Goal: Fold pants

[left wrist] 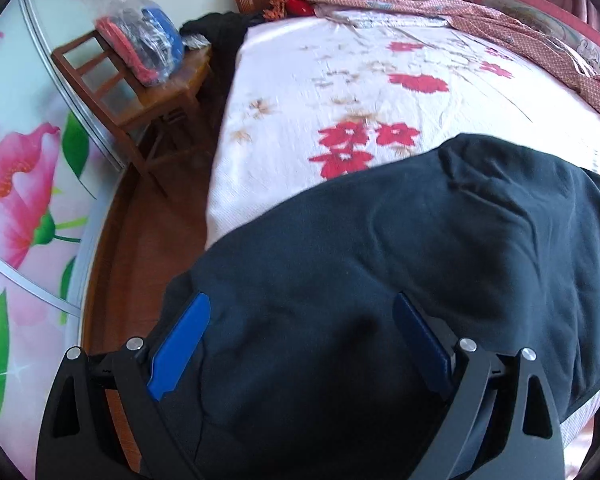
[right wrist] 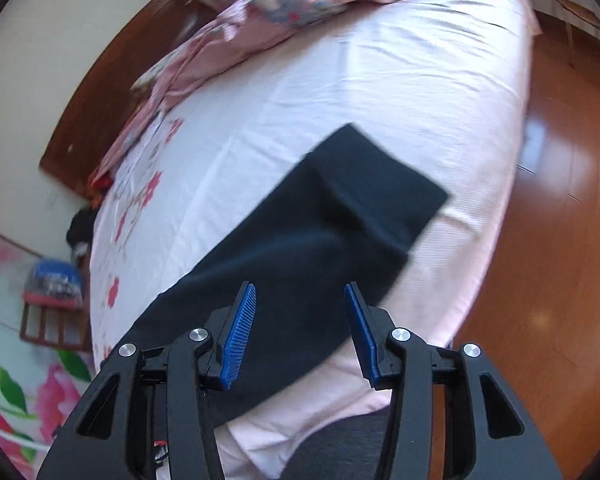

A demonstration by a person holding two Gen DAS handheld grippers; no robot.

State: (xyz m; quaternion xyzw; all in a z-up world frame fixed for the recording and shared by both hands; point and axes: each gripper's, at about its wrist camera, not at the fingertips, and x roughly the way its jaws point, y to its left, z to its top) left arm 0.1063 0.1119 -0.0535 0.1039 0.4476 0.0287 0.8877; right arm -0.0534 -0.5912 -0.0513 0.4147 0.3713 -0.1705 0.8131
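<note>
Dark navy pants lie on the bed's white sheet with red flowers, near its front edge. My left gripper is open, its blue pads wide apart just above the near end of the pants, holding nothing. In the right wrist view the pants stretch away as a long folded strip, with a squared end at the far right. My right gripper is open above the strip's middle, its blue fingers apart and empty.
A wooden chair with a plastic bag of clothes stands left of the bed. A crumpled pink quilt lies along the headboard side. A dark garment hangs at the bed's far left corner. Wooden floor lies to the right.
</note>
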